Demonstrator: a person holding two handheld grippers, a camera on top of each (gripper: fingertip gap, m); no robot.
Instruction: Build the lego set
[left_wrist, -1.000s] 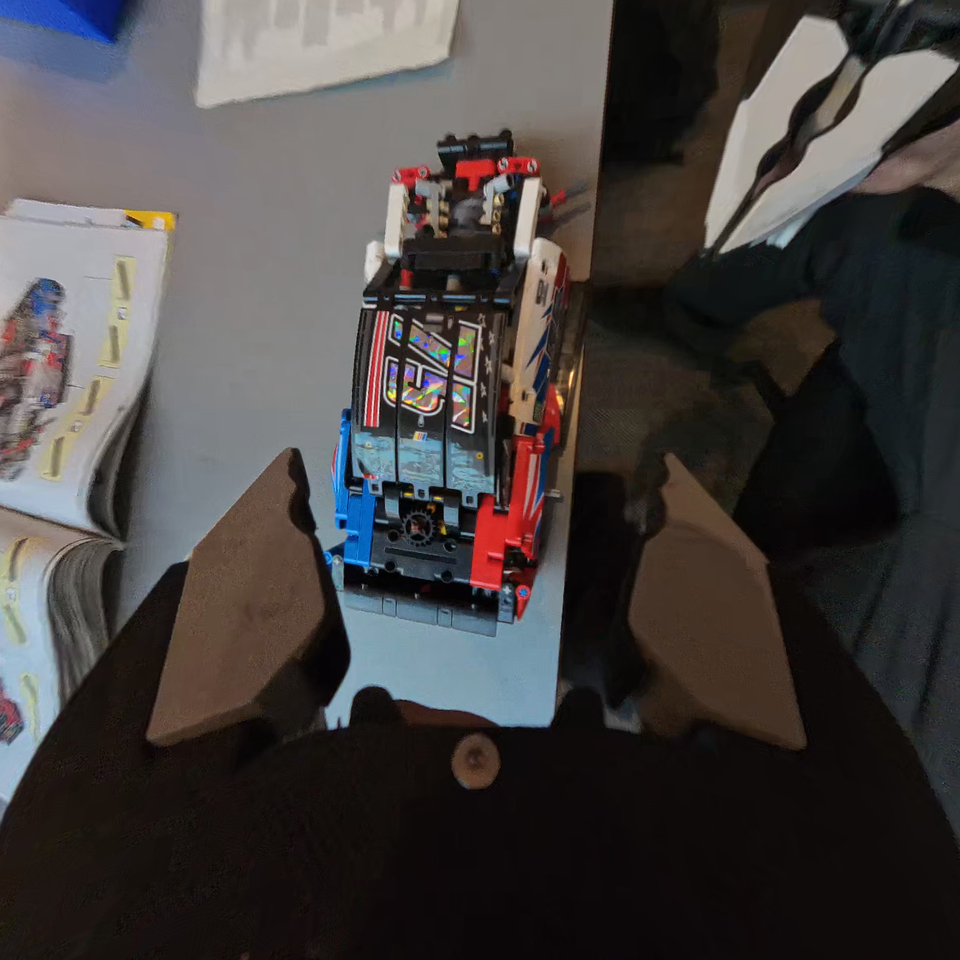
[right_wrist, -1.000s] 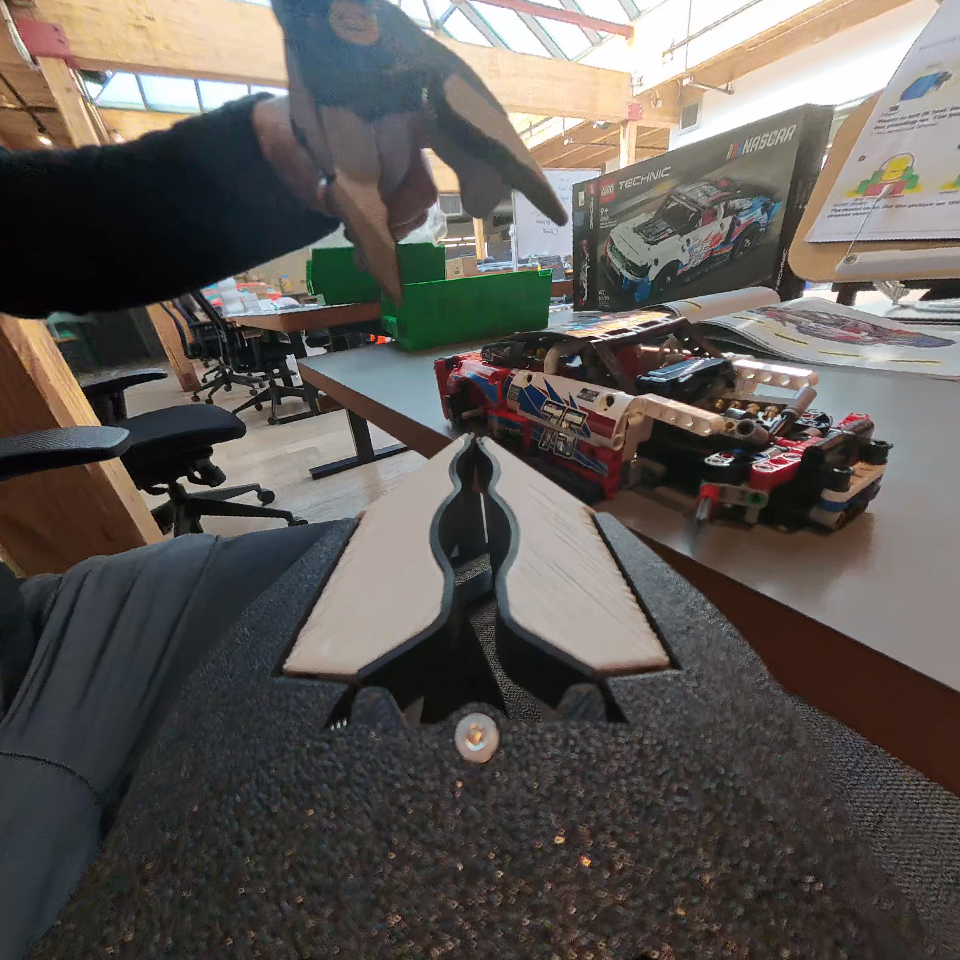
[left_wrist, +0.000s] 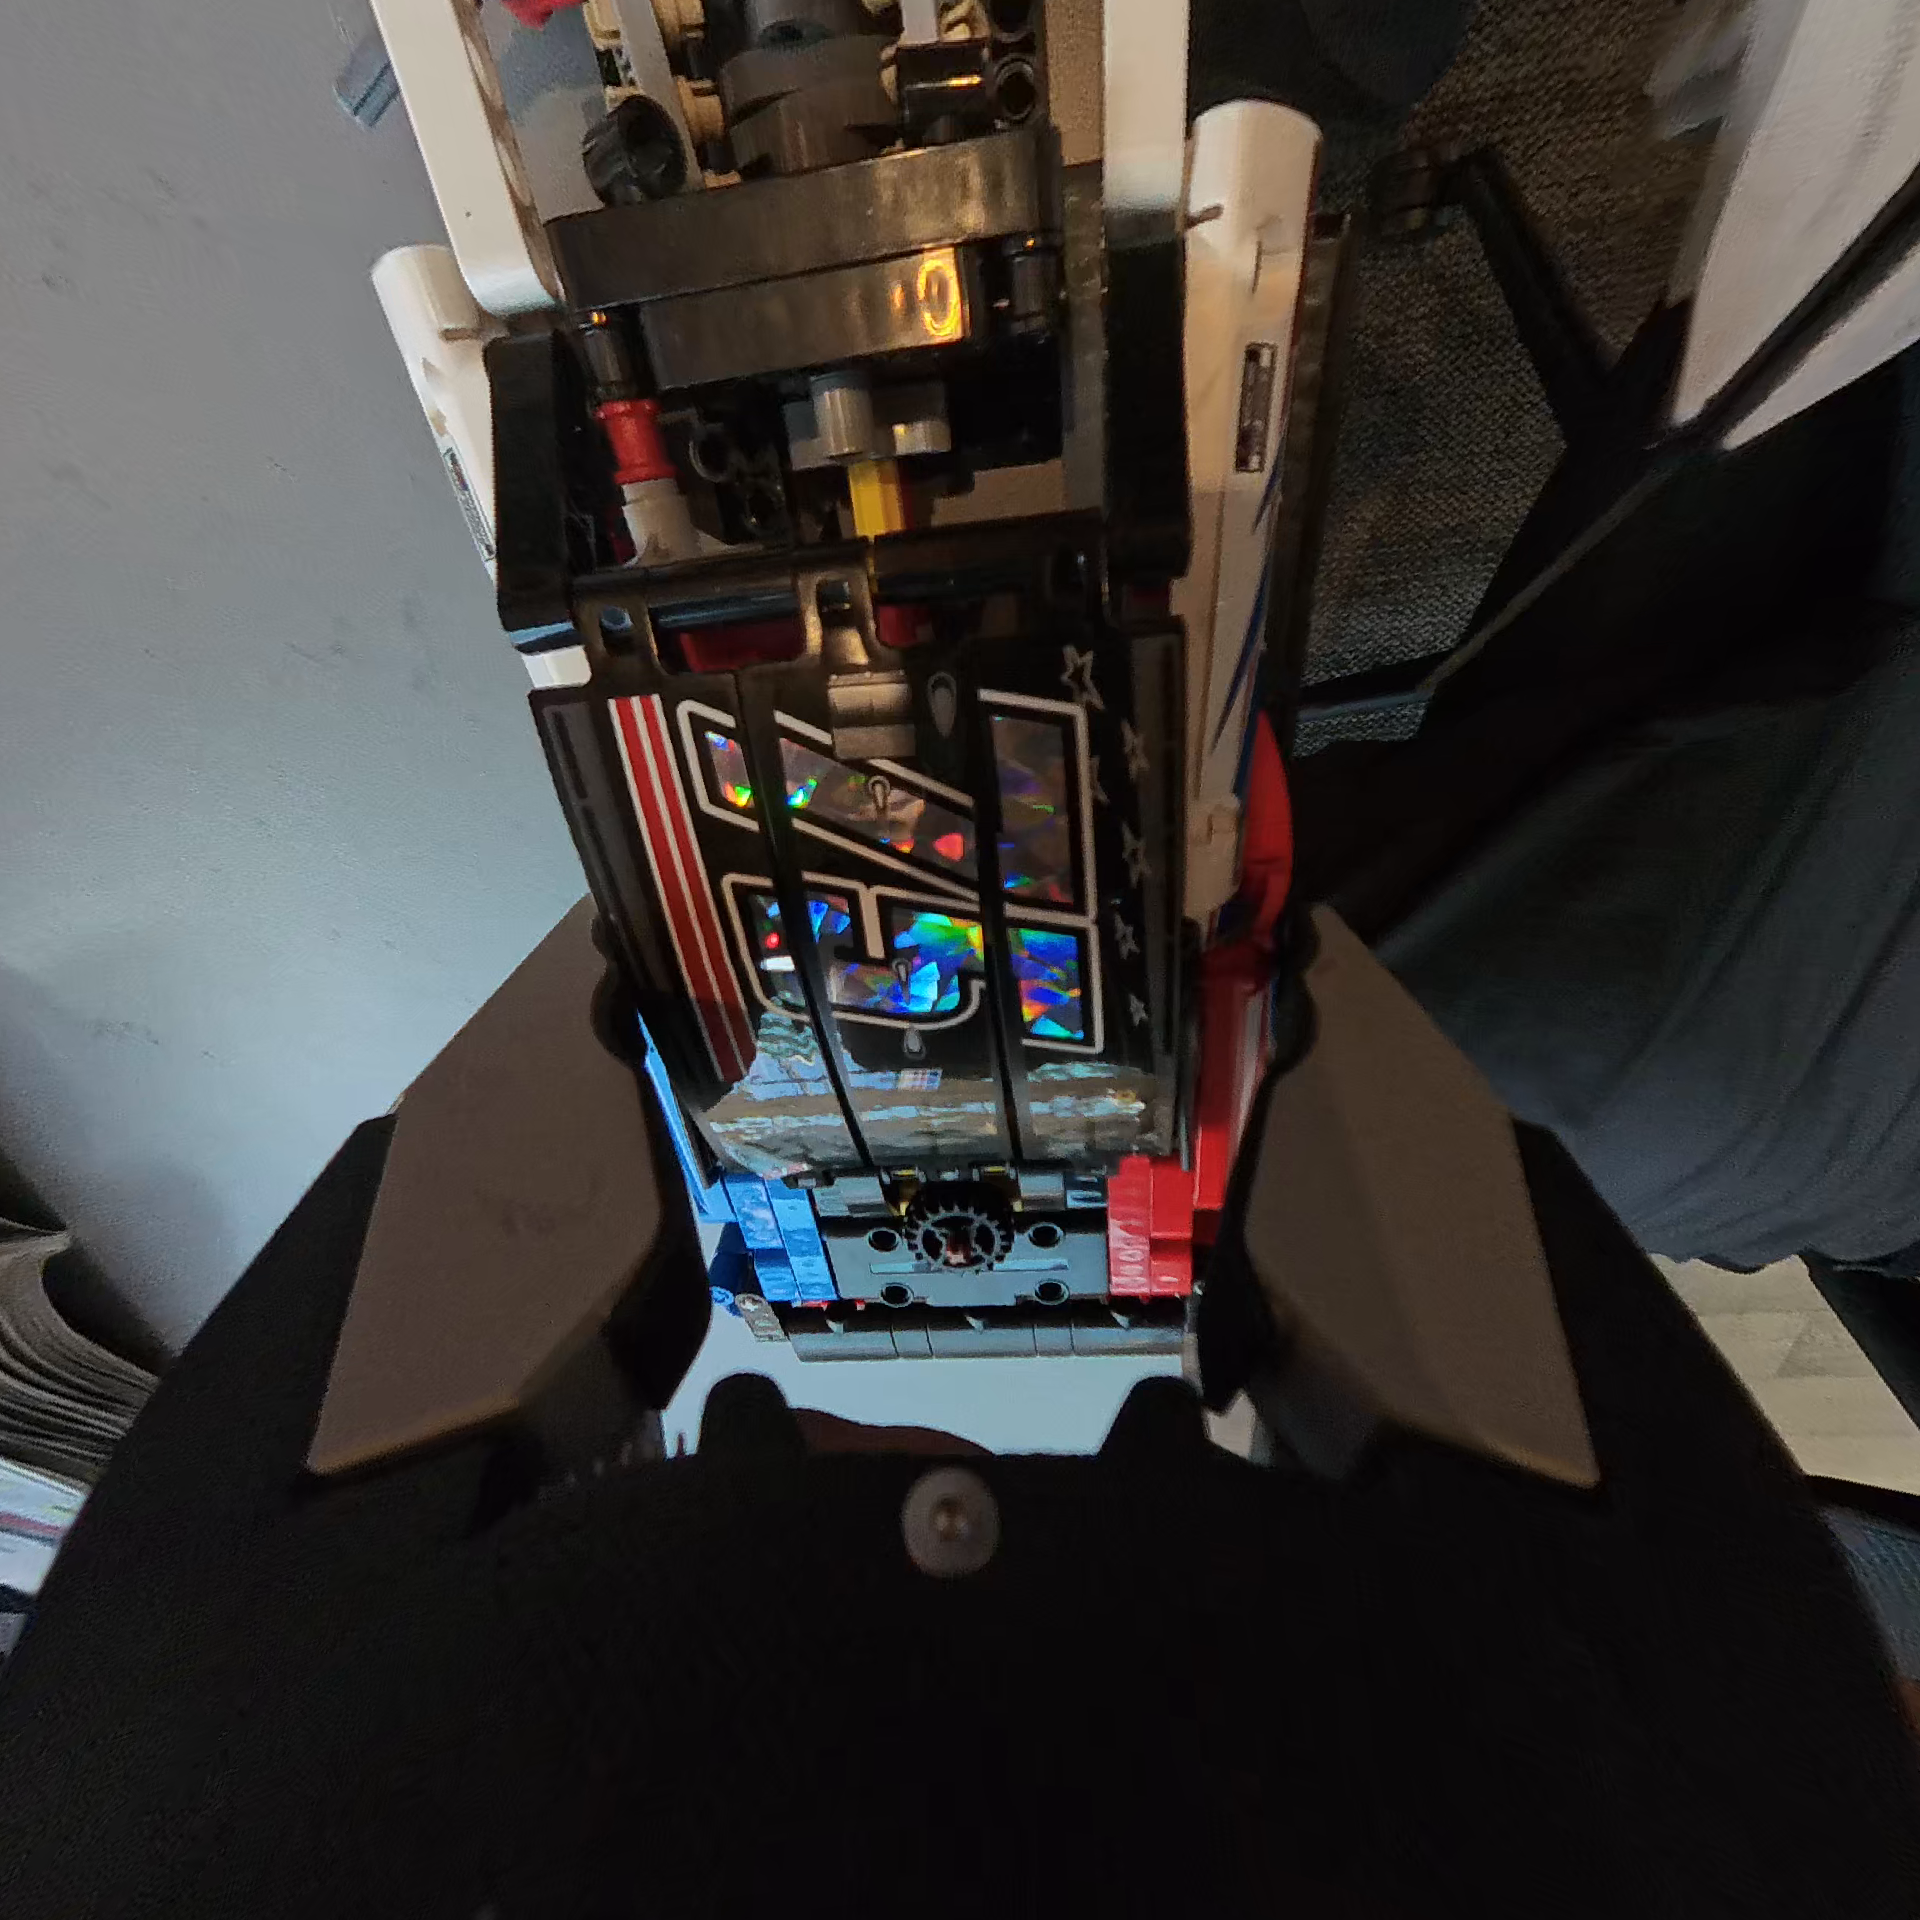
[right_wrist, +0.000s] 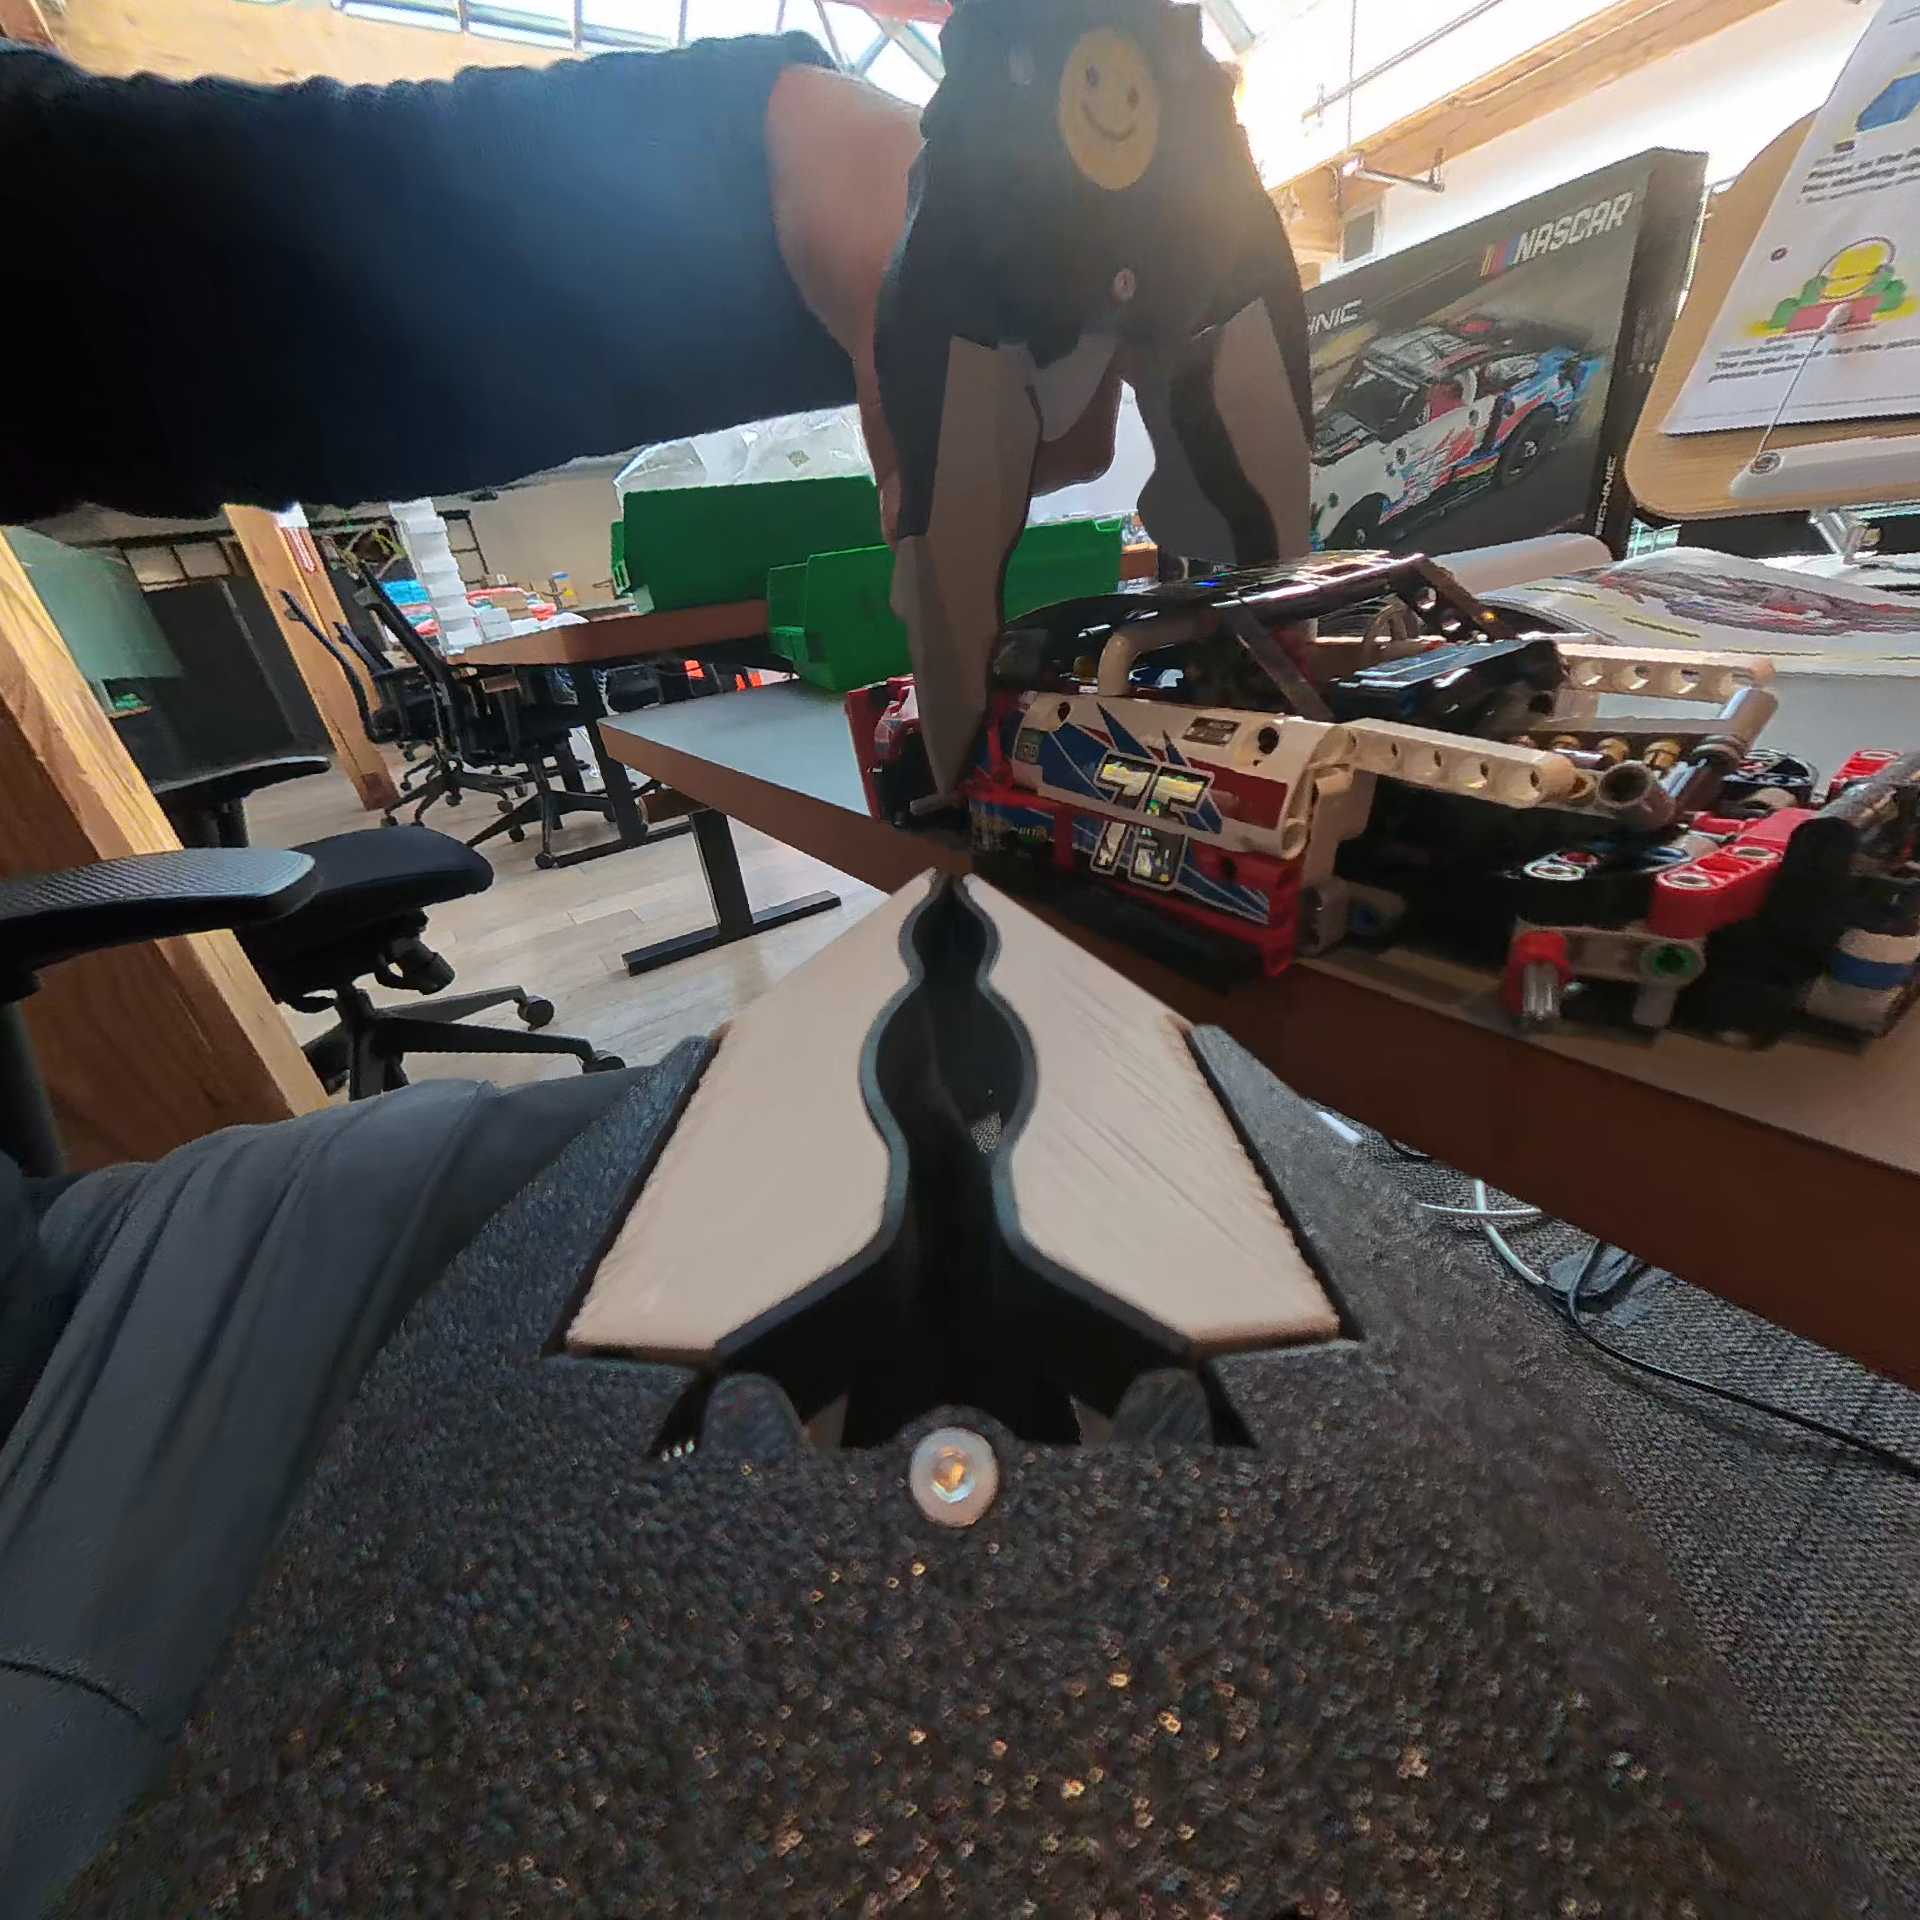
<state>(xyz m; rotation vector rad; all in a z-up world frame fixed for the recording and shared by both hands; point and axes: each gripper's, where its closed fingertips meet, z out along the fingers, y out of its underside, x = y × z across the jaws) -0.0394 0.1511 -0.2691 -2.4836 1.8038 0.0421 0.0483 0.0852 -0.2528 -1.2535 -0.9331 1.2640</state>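
Left wrist view: left gripper (left_wrist: 940, 1049) wide open, fingers straddling rear end of lego car (left_wrist: 883, 831); contact with car sides unclear. Car sits on grey table (left_wrist: 260, 623), at table's edge.

Right wrist view: right gripper (right_wrist: 948, 894) closed, tips together, holding nothing, below table edge, near car. Left gripper (right_wrist: 1101, 623) above car's rear, spread over it. Set box (right_wrist: 1475, 353) behind car; green bins (right_wrist: 831, 582) beyond car; office chair (right_wrist: 343, 935) beside table.
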